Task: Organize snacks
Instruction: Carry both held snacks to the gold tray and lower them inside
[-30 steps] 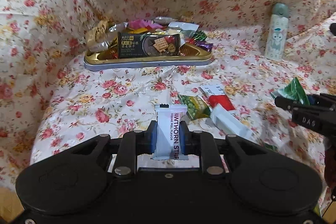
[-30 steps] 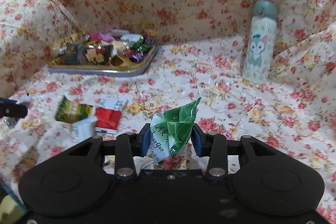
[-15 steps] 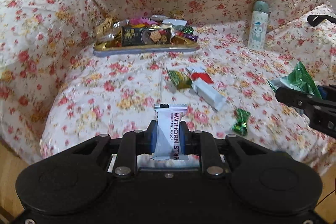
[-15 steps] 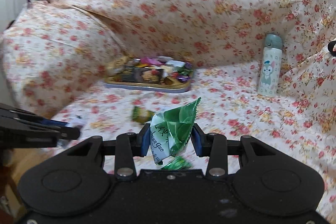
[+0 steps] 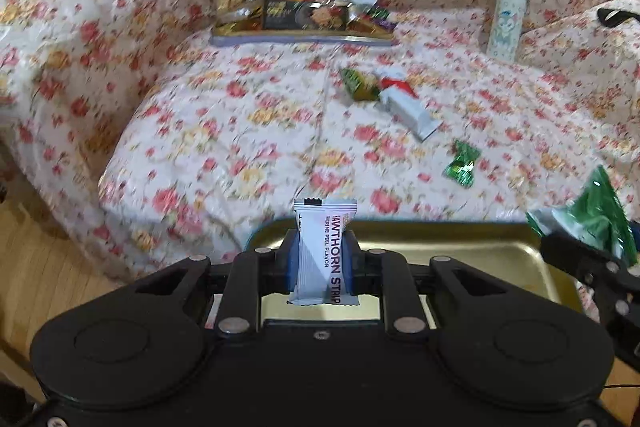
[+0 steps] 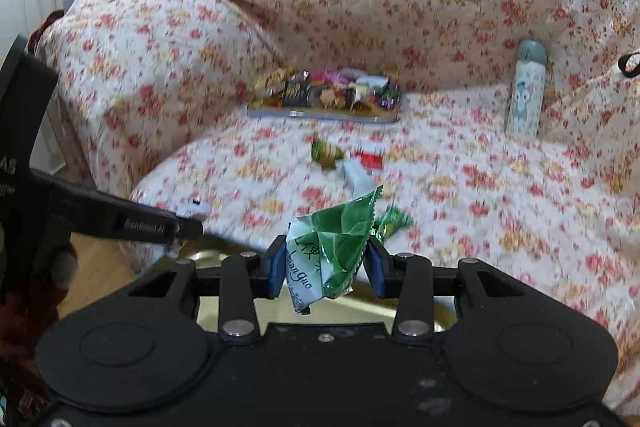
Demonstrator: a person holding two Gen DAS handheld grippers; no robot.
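My left gripper is shut on a white hawthorn strip packet, held upright over a gold tray at the sofa's front edge. My right gripper is shut on a crumpled green snack packet; it hangs above the same gold tray. In the left wrist view that green packet shows at the right. On the floral sofa seat lie a green-yellow packet, a red packet, a white bar and a green foil candy.
A second tray heaped with snacks sits at the back of the seat. A pale cartoon bottle stands at the back right. Wooden floor shows left of the sofa. The left gripper's arm crosses the right wrist view.
Both grippers have pulled back from the sofa seat, each still gripping its packet. The loose snacks and the full tray look farther away. A gold tray has come into view beneath the fingers.
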